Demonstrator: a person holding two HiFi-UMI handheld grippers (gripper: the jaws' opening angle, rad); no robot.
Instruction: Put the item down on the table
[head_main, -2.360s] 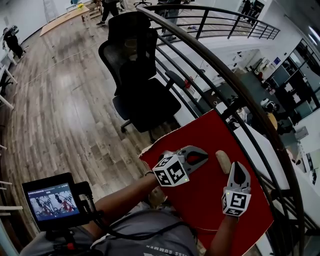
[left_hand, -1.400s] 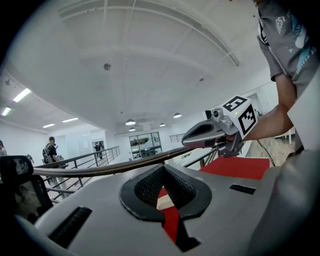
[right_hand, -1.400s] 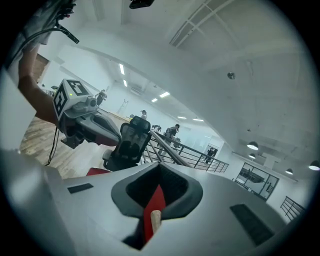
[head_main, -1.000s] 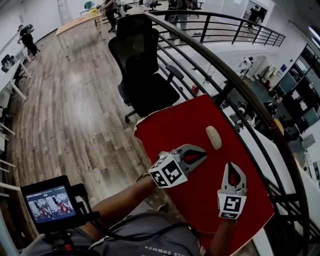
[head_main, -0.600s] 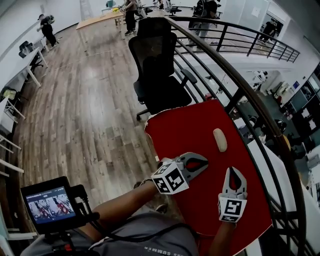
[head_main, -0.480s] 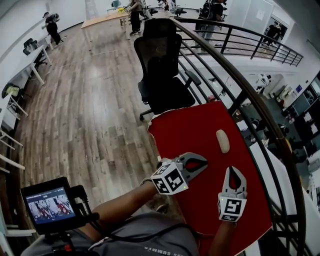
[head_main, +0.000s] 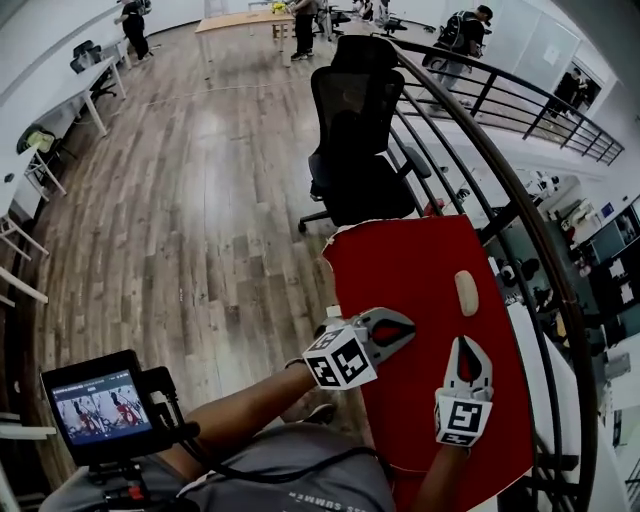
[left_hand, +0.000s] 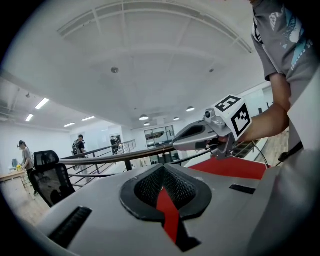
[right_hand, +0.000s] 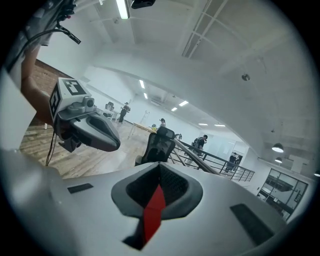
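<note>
The beige oblong item (head_main: 466, 292) lay flat on the red counter (head_main: 400, 270), towards its right side near the railing (head_main: 497, 166). Its long axis ran away from the person, roughly along the counter's length, with the rounded far end tipped slightly left. Both hand-held grippers hovered over the near half, well apart from it. The left hand-held gripper (head_main: 402, 326) and the right hand-held gripper (head_main: 470, 346) each had their jaws together, with nothing between them.
</note>
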